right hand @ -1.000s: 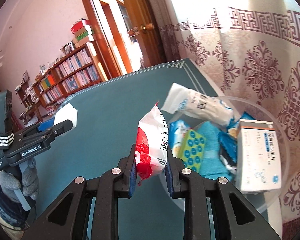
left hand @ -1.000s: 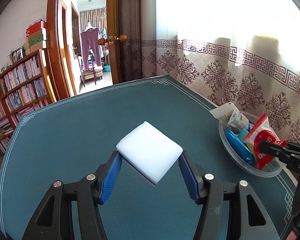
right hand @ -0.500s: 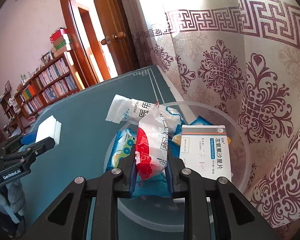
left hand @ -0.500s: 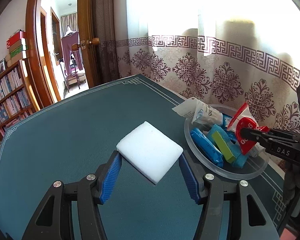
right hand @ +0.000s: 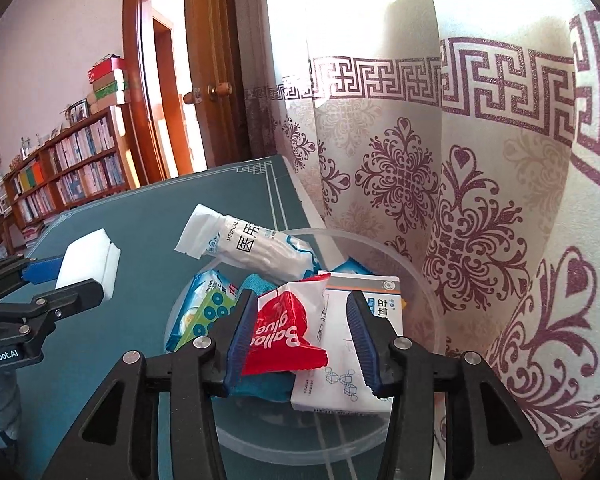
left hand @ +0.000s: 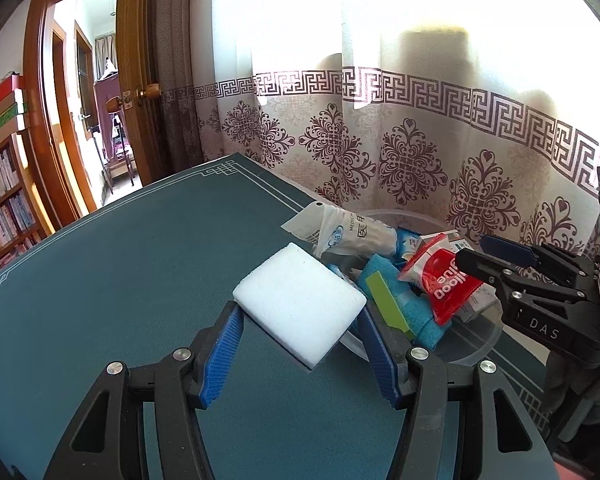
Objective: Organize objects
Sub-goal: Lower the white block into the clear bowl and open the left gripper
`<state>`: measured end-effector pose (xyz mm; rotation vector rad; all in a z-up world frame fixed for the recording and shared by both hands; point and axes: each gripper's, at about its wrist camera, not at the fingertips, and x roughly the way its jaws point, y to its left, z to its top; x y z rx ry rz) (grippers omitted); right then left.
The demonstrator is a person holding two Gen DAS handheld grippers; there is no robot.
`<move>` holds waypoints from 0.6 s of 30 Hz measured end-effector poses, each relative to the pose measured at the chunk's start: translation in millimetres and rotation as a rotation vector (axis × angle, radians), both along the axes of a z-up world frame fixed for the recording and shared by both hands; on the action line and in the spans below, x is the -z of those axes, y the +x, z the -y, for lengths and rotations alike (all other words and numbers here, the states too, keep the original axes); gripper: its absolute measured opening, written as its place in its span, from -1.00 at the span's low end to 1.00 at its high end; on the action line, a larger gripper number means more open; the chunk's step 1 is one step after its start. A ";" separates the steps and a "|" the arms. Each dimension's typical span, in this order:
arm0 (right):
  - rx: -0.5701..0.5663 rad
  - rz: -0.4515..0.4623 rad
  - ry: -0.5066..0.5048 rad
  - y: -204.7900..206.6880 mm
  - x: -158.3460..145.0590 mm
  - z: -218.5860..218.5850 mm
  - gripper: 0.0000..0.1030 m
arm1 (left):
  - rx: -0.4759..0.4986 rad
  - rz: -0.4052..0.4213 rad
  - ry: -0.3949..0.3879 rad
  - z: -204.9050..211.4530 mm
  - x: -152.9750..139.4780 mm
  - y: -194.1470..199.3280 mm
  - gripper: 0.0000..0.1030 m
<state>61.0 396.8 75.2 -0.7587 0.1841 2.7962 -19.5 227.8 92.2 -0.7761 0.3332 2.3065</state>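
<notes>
Both grippers are showing black angular plastic frames with triangular cut-outs, round silver screws at the joints, and ribbed blue pads lining the fingers (left hand: 224, 354). The right gripper (right hand: 302, 332) is wearing white "DAS" lettering and a black-and-white striped band on its body, while the left gripper (left hand: 300, 350) is carrying a white "GenRobot.AI" mark. A grey knitted glove (right hand: 4, 412) is covering the hand beneath it.

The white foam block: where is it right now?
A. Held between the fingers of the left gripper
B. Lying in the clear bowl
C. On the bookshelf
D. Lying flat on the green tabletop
A: the white foam block sits clamped between the blue fingers of the left gripper, raised above the tabletop beside the clear bowl.
</notes>
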 end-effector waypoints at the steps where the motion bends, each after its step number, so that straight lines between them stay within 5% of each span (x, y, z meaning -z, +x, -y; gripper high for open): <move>1: 0.001 -0.005 0.014 4.6 -0.5 1.9 -0.06 | 0.008 0.000 0.000 -3.6 -0.4 1.2 0.23; 18: -0.025 0.007 -0.009 31.4 9.4 -1.4 0.06 | 0.128 0.041 0.000 -69.4 3.4 -1.0 0.23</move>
